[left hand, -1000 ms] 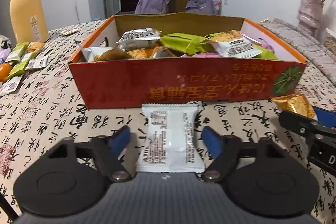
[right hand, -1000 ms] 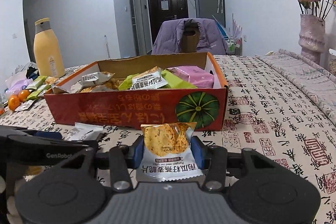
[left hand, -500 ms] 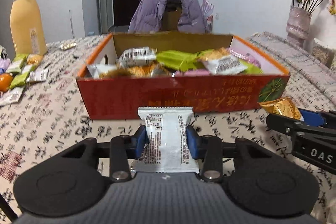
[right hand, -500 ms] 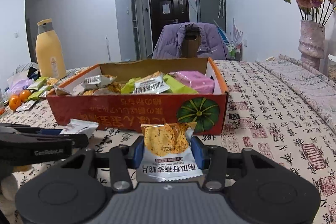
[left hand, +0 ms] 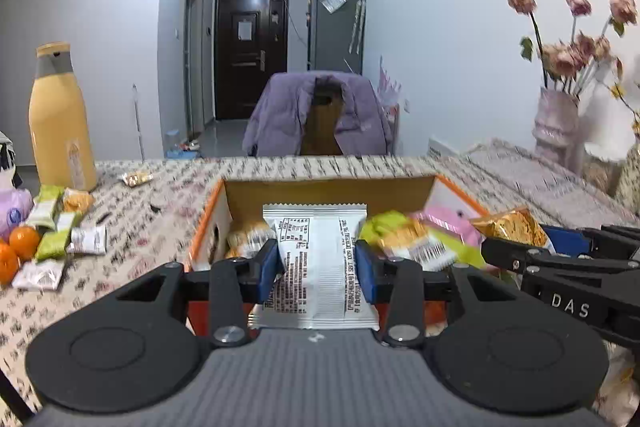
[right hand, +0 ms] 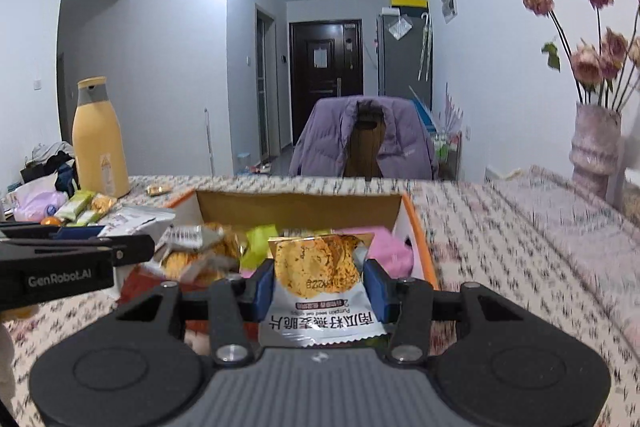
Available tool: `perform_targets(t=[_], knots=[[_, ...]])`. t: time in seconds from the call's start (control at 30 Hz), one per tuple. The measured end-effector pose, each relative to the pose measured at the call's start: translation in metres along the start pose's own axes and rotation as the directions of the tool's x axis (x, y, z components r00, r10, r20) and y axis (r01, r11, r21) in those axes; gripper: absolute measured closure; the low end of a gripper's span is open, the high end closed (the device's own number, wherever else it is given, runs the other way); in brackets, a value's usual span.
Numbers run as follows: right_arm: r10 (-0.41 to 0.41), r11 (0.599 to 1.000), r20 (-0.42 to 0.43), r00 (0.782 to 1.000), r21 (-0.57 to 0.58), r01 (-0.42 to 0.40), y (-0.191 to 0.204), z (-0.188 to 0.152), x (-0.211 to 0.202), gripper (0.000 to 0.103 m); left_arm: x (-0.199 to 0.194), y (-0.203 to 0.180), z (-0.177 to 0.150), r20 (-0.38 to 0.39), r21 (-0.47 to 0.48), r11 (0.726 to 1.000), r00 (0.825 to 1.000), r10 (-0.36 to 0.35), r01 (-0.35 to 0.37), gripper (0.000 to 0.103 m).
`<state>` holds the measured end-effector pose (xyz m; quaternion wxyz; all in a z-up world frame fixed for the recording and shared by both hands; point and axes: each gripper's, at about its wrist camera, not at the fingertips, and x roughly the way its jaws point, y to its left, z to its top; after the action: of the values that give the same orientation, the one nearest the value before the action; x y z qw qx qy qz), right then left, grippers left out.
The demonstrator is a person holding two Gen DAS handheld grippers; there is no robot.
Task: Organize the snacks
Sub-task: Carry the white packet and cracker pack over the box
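Observation:
My left gripper (left hand: 316,269) is shut on a white snack packet (left hand: 316,259) and holds it lifted over the near edge of the orange cardboard box (left hand: 208,211). My right gripper (right hand: 318,285) is shut on a pumpkin-seed crisp packet (right hand: 316,267), also raised over the box (right hand: 412,223). The box holds several snack packets, among them a pink packet (right hand: 384,247) and green ones (left hand: 384,223). The right gripper also shows at the right of the left wrist view (left hand: 516,235), and the left gripper at the left of the right wrist view (right hand: 100,239).
Several loose snack packets (left hand: 56,227) and oranges (left hand: 24,241) lie at the table's left, beside a tall yellow bottle (left hand: 60,119). A vase of dried flowers (left hand: 558,127) stands at the back right. A chair with a purple jacket (left hand: 320,115) is behind the table.
The left gripper closed on the white packet on the table, then lifted it. Both grippers have risen and moved forward over the box with their packets.

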<state>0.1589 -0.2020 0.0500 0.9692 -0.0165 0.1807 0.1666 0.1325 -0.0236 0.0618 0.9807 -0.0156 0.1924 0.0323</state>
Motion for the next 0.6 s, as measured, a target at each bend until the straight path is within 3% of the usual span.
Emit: perform_targets(t=[0.3,0.6], knots=[[0.003,1.000,0.015,1.000,-0.015,-0.003,0.011,0.036,0.039,0.057,0.035,0.021,0.035,0.019,-0.046,0.999,0.999,0.030,-0.029,0.062],[-0.005,1.000,-0.012,1.000,0.007,0.005,0.011,0.042,0.087,0.057,0.083,0.042,0.043,-0.003,-0.101,0.993,0.998,0.061,-0.061,0.062]])
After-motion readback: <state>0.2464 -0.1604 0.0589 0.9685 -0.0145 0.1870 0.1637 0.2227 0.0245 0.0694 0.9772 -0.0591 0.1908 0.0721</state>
